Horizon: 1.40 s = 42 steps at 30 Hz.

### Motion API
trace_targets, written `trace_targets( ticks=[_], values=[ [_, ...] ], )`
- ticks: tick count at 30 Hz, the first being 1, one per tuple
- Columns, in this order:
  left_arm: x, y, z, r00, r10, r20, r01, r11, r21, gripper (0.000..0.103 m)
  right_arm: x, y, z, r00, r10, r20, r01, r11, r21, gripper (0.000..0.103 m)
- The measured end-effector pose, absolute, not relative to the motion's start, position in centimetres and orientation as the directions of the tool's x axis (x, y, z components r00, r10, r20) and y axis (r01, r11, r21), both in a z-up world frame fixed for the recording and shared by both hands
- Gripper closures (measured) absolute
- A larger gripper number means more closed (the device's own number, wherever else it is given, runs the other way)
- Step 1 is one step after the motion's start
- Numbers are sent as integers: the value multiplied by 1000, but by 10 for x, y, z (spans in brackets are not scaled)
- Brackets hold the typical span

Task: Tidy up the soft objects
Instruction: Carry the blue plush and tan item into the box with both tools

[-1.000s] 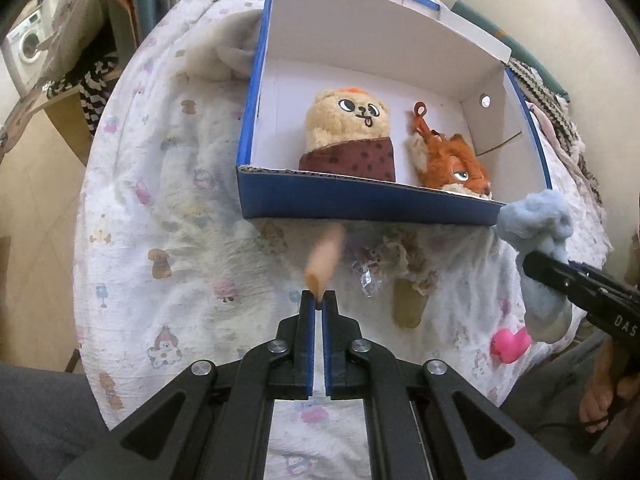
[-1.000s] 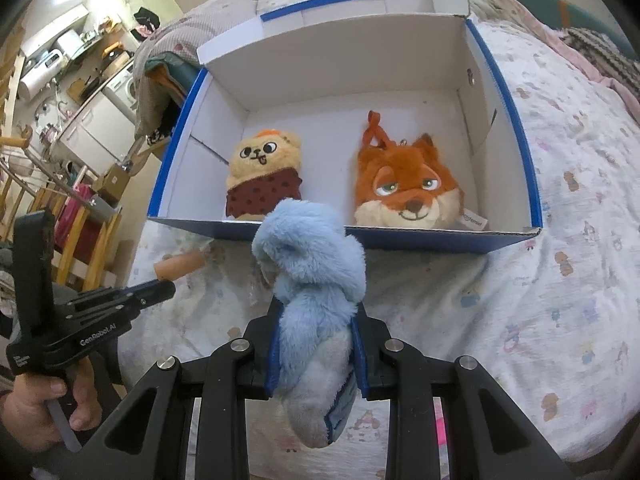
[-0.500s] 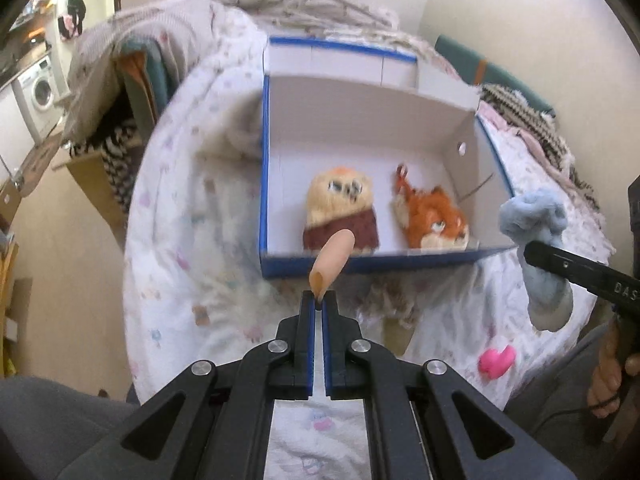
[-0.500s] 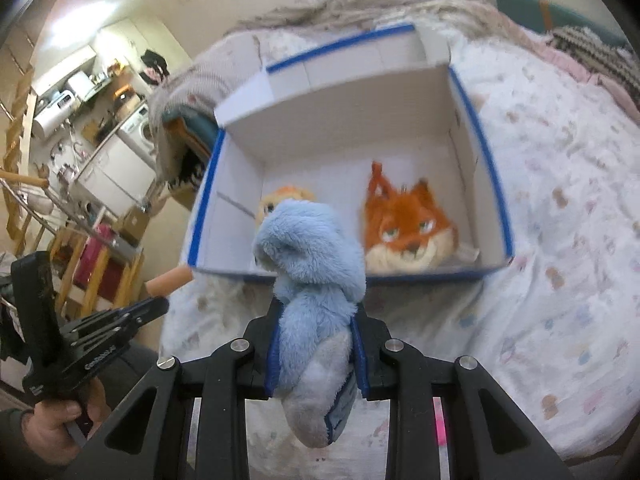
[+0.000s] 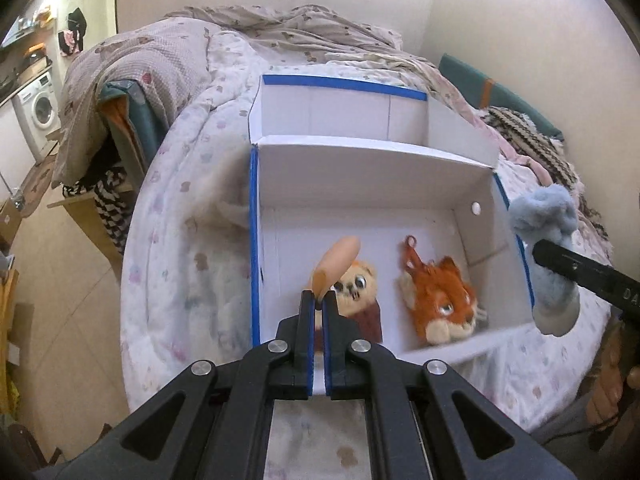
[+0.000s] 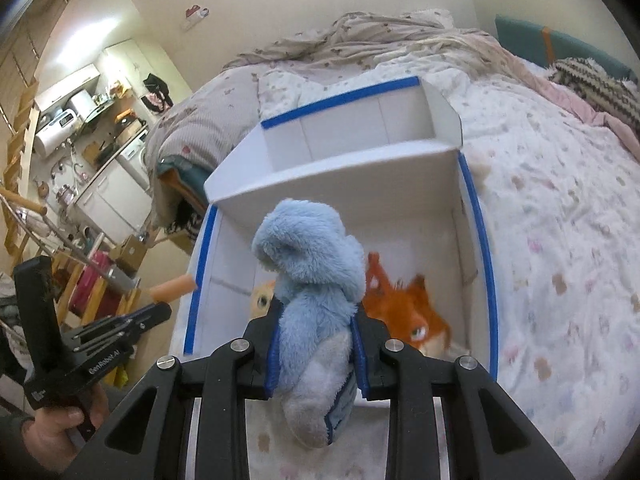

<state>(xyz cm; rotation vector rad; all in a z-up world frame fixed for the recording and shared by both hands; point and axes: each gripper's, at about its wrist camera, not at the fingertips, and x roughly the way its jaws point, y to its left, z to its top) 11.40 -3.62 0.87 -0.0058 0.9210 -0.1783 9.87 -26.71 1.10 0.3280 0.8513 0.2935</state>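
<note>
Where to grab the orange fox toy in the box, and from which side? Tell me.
Grip the fox toy across its plump head, coming straight down from above. It lies flat and face-up on the floor of the box, whose walls block any sideways approach. Clear floor on both sides leaves room for the jaws. The loop at its top looks too thin for a sure hold.

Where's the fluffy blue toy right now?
The blue toy is squeezed in the right claw, up above the box's near edge, in front of the orange fox.

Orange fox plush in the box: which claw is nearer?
Right, probably. The right claw holds the blue plush just before the fox plush; the left claw sits over the tan plush.
</note>
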Motion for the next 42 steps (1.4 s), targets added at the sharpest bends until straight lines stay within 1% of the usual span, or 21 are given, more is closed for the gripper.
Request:
trace_targets(
  ticks=[5, 9, 12, 14, 17, 23, 26, 31, 32, 34, 36, 37, 38, 39, 40, 42],
  values=[
    [143, -45, -5, 585, -152, -796, 133, 987, -91, 100, 127, -268, -1, 624, 379, -683, -114, 909, 400, 73],
    [158, -53, -18, 593, -135, -793, 128, 989, -73, 100, 144, -271, -32, 591, 383, -709, -76, 902, 424, 73],
    [164, -56, -27, 607, -108, -787, 124, 991, -41, 100, 150, -266, -51, 558, 359, -748, -52, 915, 400, 73],
    [170, -58, -37, 615, -74, -785, 120, 993, 1, 100, 153, -258, -55, 547, 351, -760, -72, 924, 375, 72],
    [178, -54, -50, 593, -75, -802, 102, 995, -17, 100, 154, -247, -60, 536, 336, -774, -101, 936, 337, 72],
    [178, -59, -56, 612, -46, -790, 117, 993, 32, 100, 162, -247, -76, 493, 331, -804, -105, 941, 323, 71],
    [176, -64, -58, 617, -13, -786, 119, 990, 77, 99, 163, -248, -84, 467, 332, -820, -88, 940, 330, 70],
    [175, -68, -64, 596, -17, -803, 136, 988, 79, 99, 165, -250, -94, 446, 319, -837, -59, 943, 328, 67],
    [175, -68, -65, 592, -19, -806, 138, 987, 78, 99, 165, -251, -95, 446, 317, -837, -55, 943, 328, 66],
    [175, -68, -67, 587, -20, -809, 139, 987, 76, 99, 166, -251, -94, 452, 320, -833, -51, 941, 334, 58],
    [174, -69, -68, 584, -15, -812, 138, 987, 81, 99, 167, -251, -92, 464, 323, -825, -48, 939, 341, 58],
    [174, -69, -69, 582, -13, -813, 138, 987, 83, 99, 167, -252, -91, 467, 334, -819, -48, 934, 353, 54],
    [174, -69, -70, 579, -13, -815, 139, 987, 83, 99, 166, -253, -90, 469, 344, -813, -46, 929, 367, 44],
    [174, -69, -70, 577, -14, -817, 141, 987, 83, 99, 166, -255, -88, 475, 351, -807, -41, 925, 378, 39],
    [173, -70, -71, 574, -13, -819, 143, 986, 84, 99, 166, -255, -86, 485, 356, -799, -40, 921, 387, 35],
    [171, -72, -71, 577, -15, -817, 150, 985, 88, 99, 165, -256, -81, 505, 367, -781, -50, 916, 399, 35]
  ],
)
